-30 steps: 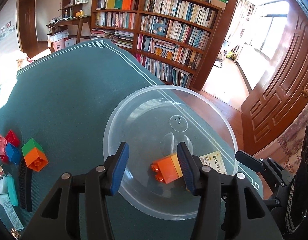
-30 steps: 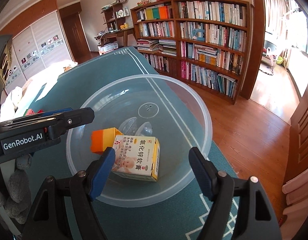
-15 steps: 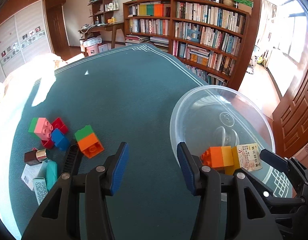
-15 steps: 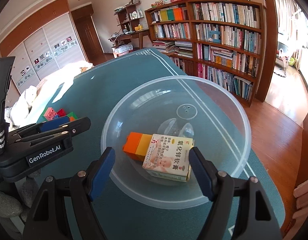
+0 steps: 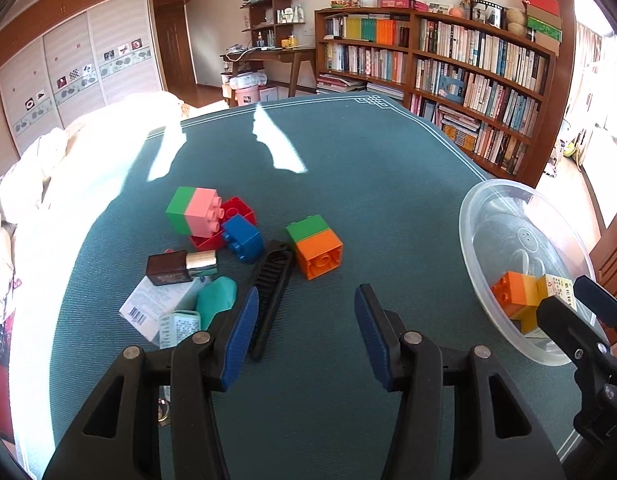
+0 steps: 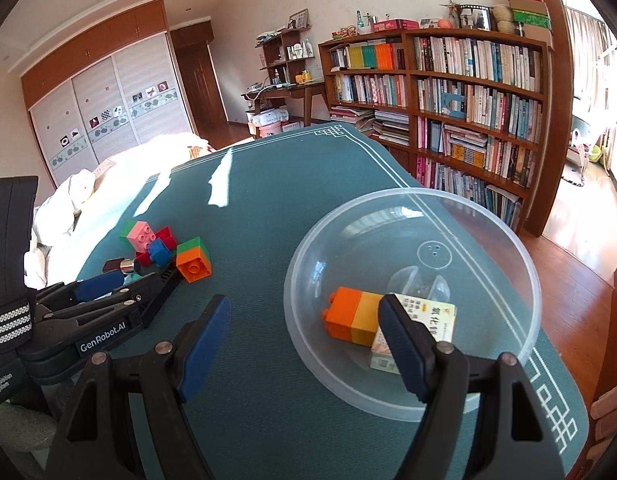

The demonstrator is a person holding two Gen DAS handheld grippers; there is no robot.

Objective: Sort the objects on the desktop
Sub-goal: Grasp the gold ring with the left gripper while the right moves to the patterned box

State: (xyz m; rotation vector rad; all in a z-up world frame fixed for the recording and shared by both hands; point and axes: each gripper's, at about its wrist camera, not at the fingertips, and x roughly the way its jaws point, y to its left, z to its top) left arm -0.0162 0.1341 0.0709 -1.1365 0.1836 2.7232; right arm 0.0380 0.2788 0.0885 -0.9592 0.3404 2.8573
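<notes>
A clear plastic bowl (image 5: 472,240) (image 6: 388,196) stands at the right of the green table mat. In it lie an orange-yellow brick (image 5: 514,294) (image 6: 352,316) and a small medicine box (image 6: 436,320). My left gripper (image 5: 306,304) is open and holds nothing, just short of a green-orange brick (image 5: 316,246) and a black comb (image 5: 272,284). Behind those lie a green-pink brick (image 5: 194,210), a red brick (image 5: 238,210) and a blue brick (image 5: 244,238). My right gripper (image 6: 304,308) is open and holds nothing, over the bowl's near left rim.
A brown and silver tube (image 5: 180,266), a white carton (image 5: 156,306) and a teal item (image 5: 214,300) lie left of the comb. Bright sunlight falls on white bedding (image 5: 68,152) past the mat's left edge. Bookshelves (image 6: 468,92) stand beyond the table.
My left gripper has swung left, away from the bowl to the pile of bricks. My right gripper has drawn back and left from the bowl. Both stayed open.
</notes>
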